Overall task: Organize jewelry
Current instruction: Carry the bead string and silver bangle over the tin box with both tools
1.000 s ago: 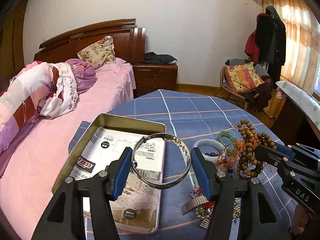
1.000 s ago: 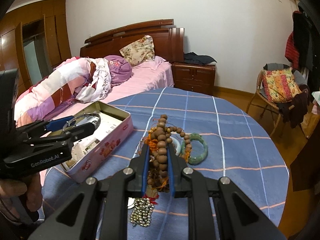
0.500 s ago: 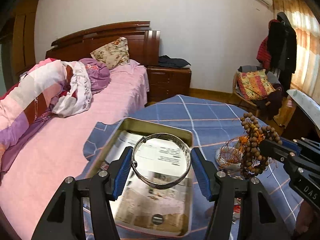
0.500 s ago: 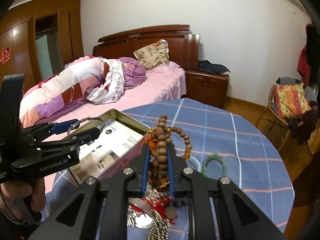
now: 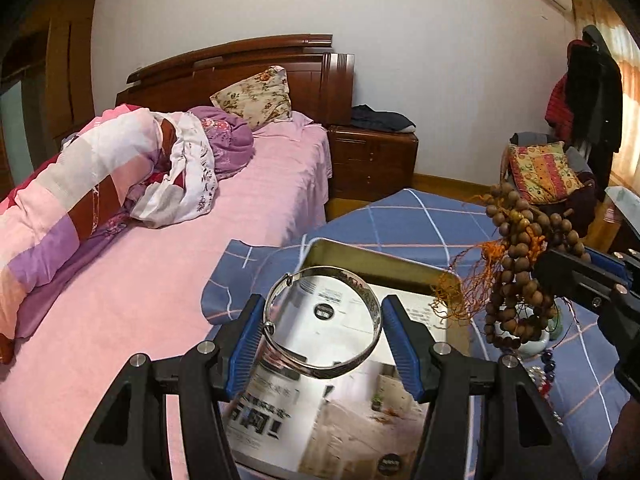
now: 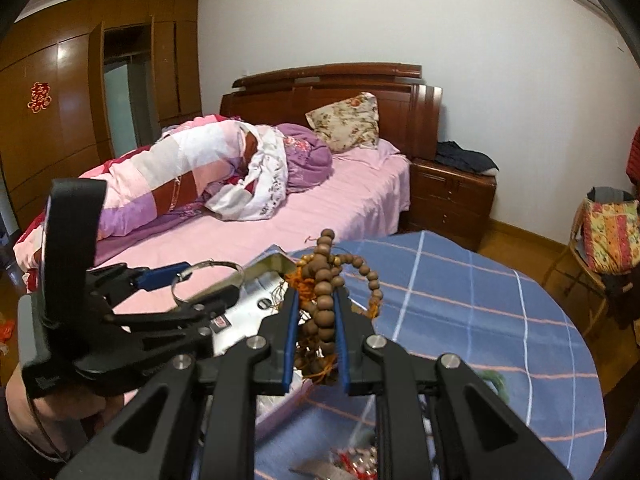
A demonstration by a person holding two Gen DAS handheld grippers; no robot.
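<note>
My left gripper (image 5: 323,330) is shut on a silver bangle (image 5: 324,364) and holds it above the open metal tin (image 5: 384,264), which has printed paper inside. My right gripper (image 6: 317,312) is shut on a bunch of brown wooden prayer beads (image 6: 325,300) with orange tassels, held in the air over the tin's right edge. The beads (image 5: 520,272) and the right gripper also show at the right of the left wrist view. The left gripper with the bangle (image 6: 208,276) shows at the left of the right wrist view.
The round table has a blue checked cloth (image 6: 480,312). A white bangle (image 5: 534,346) and small loose jewelry (image 6: 356,456) lie on it near the tin. A green bangle (image 6: 494,380) lies further right. A pink bed (image 5: 140,300) borders the table's left side.
Both grippers have moved left with their loads: the bangle now hangs over the tin's middle, and the beads have risen from the table to the tin's right edge.
</note>
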